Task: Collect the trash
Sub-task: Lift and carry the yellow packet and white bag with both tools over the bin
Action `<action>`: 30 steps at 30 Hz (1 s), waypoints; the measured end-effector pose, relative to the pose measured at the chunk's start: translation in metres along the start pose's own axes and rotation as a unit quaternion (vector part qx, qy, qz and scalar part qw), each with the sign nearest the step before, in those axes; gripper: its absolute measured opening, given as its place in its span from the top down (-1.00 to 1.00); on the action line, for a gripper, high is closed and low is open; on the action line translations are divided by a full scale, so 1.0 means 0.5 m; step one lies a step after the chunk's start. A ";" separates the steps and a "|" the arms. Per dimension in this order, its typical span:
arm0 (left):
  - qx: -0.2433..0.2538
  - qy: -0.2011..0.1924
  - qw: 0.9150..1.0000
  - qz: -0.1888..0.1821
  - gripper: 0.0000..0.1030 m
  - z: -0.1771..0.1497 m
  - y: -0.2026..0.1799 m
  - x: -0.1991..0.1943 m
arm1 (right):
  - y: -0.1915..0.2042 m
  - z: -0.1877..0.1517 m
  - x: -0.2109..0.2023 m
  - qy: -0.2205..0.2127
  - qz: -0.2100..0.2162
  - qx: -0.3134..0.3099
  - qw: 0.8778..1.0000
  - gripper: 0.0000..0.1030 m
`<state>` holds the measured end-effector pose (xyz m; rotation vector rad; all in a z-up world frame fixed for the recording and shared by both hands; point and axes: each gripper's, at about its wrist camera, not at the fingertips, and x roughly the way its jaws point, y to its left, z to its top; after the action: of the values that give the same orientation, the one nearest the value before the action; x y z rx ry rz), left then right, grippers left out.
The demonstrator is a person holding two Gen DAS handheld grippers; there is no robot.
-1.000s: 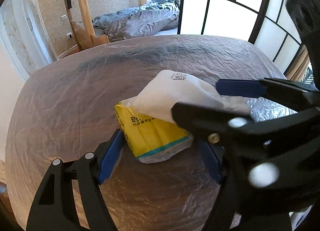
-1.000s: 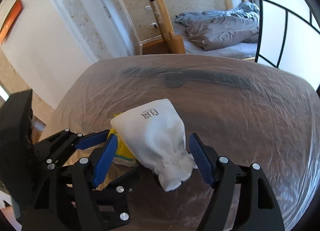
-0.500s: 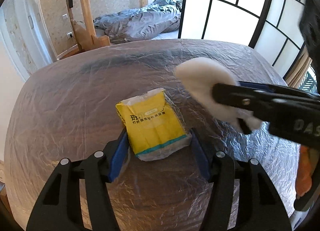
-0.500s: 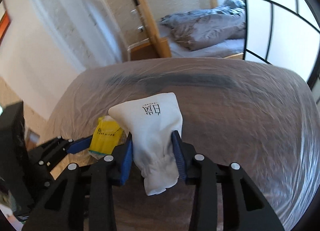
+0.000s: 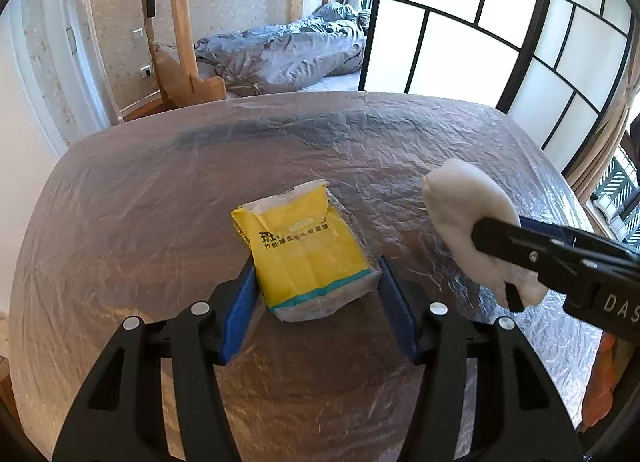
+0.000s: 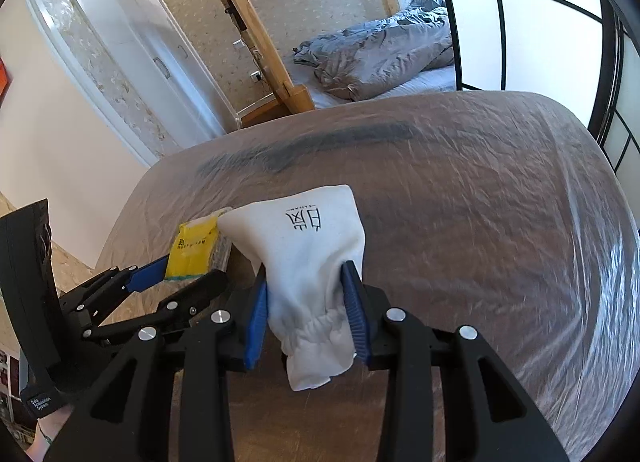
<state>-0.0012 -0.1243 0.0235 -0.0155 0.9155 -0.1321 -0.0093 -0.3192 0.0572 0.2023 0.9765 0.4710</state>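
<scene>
A yellow tissue packet lies on the plastic-covered table. My left gripper is open, its blue pads on either side of the packet's near end, not squeezing it. My right gripper is shut on a white cloth pouch with black printed characters and holds it above the table. The pouch also shows in the left wrist view, to the right of the packet. The packet and left gripper show at the left in the right wrist view.
Crinkled clear plastic covers the round brown table. Behind it stand a wooden bunk-bed frame with a grey duvet and a black-framed sliding screen. An orange object sits past the table's right edge.
My right gripper closed on the white pouch, lifted it off the yellow packet and carried it to the right. My left gripper's pads moved closer around the packet.
</scene>
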 end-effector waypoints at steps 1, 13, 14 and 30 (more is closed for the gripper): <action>0.000 -0.002 1.000 0.001 -0.14 -0.003 -0.001 -0.005 | -0.001 -0.004 -0.003 -0.001 -0.002 -0.001 1.000 0.31; -0.002 0.001 1.000 0.010 -0.14 -0.046 -0.011 -0.036 | 0.018 -0.060 -0.039 -0.005 -0.049 -0.022 0.999 0.31; -0.002 0.000 1.000 0.011 -0.14 -0.049 -0.012 -0.042 | 0.019 -0.063 -0.043 -0.006 -0.049 -0.023 0.999 0.31; -0.025 0.005 0.999 0.024 -0.15 -0.176 -0.045 -0.127 | 0.042 -0.188 -0.132 -0.009 -0.027 -0.035 0.999 0.31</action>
<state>-0.1114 -0.1351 0.0214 -0.0389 0.9290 -0.0639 -0.1245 -0.3361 0.0626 0.1160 0.9441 0.4517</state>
